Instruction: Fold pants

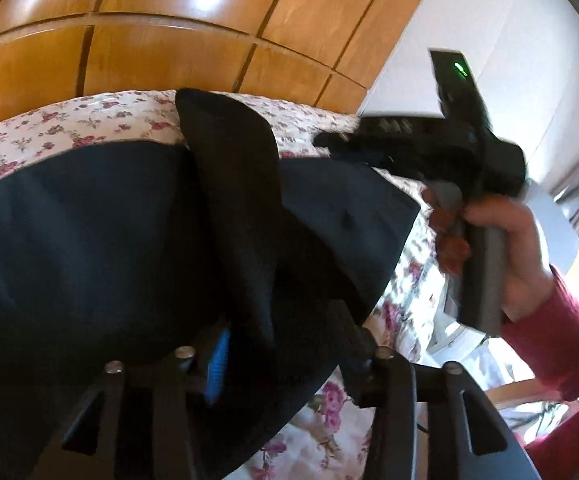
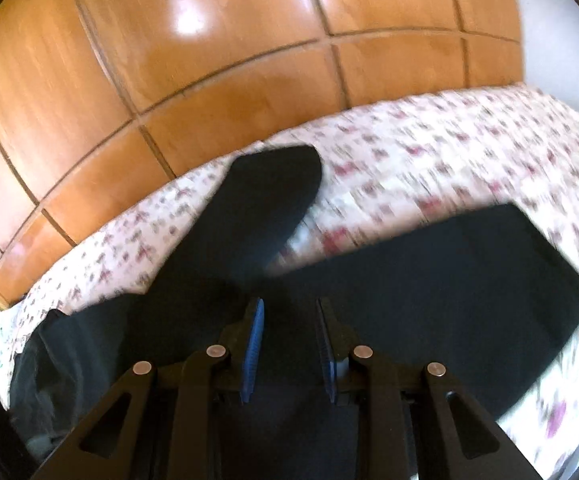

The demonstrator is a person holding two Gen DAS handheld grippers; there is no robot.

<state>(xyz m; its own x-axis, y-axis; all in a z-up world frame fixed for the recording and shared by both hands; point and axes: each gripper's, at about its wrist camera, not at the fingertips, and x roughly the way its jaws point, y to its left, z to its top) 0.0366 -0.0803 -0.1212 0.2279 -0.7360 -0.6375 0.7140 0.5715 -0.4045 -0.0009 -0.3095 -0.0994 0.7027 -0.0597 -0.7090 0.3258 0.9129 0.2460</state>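
Here the dark pants (image 2: 429, 280) lie spread on a bed with a floral sheet (image 2: 449, 152); in the right wrist view one leg (image 2: 265, 200) runs up toward the far edge of the bed, ending just short of it, while a broad squared section extends to the right with bare sheet beyond its edge. A wooden panelled wardrobe (image 2: 209, 60) stands directly behind the far edge of the bed, leaving no visible room on that side. The right gripper (image 2: 289, 344) hovers over the fabric with its blue pads set narrowly apart and nothing between them. In the left wrist view the left gripper (image 1: 285, 344) is partly covered by a raised fold of the pants (image 1: 233, 200); one blue pad (image 1: 217, 368) shows, and whether the pads press on the cloth cannot be told. The right gripper's body, held by a hand (image 1: 517, 256) in a red sleeve (image 1: 561, 344), stands at the right edge of the garment, near a white wall (image 1: 489, 20).
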